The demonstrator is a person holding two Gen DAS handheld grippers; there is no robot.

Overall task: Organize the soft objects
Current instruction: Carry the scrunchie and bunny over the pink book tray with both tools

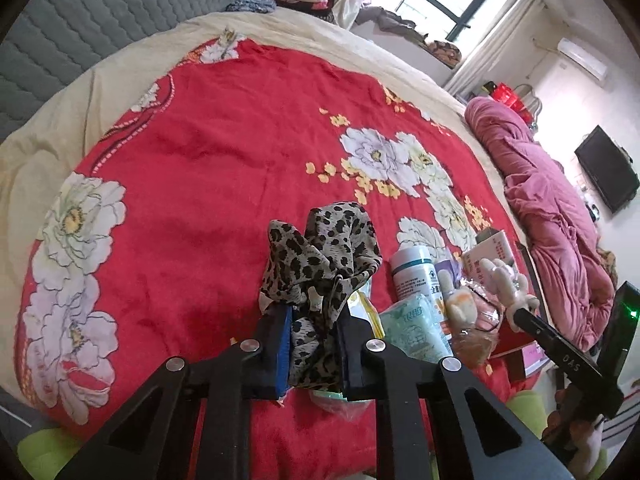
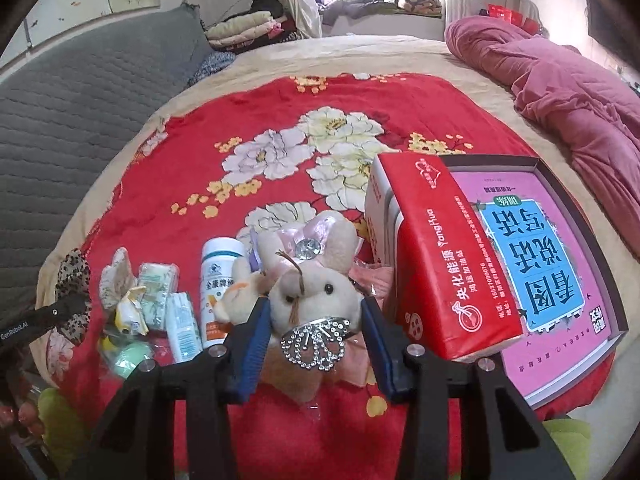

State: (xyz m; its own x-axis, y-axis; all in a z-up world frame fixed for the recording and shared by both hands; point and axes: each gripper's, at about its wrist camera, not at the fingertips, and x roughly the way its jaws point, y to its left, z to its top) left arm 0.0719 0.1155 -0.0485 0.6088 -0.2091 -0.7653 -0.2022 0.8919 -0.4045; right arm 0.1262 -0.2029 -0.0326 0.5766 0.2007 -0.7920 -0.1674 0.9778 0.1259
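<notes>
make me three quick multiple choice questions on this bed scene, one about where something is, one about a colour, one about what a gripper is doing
1. Where does the white bottle stand relative to the plush rabbit in the right wrist view?
A. to its left
B. to its right
C. on top of it

2. What colour is the tissue box leaning over the book?
A. green
B. red
C. black

3. What is the left gripper doing?
A. standing open over bare blanket
B. shut on the leopard-print cloth
C. holding the white bottle

Answers:
1 A, the bottle sits left of the rabbit's head.
2 B, its top and side are red with white print.
3 B, the cloth is bunched tightly between the two pads.
</notes>
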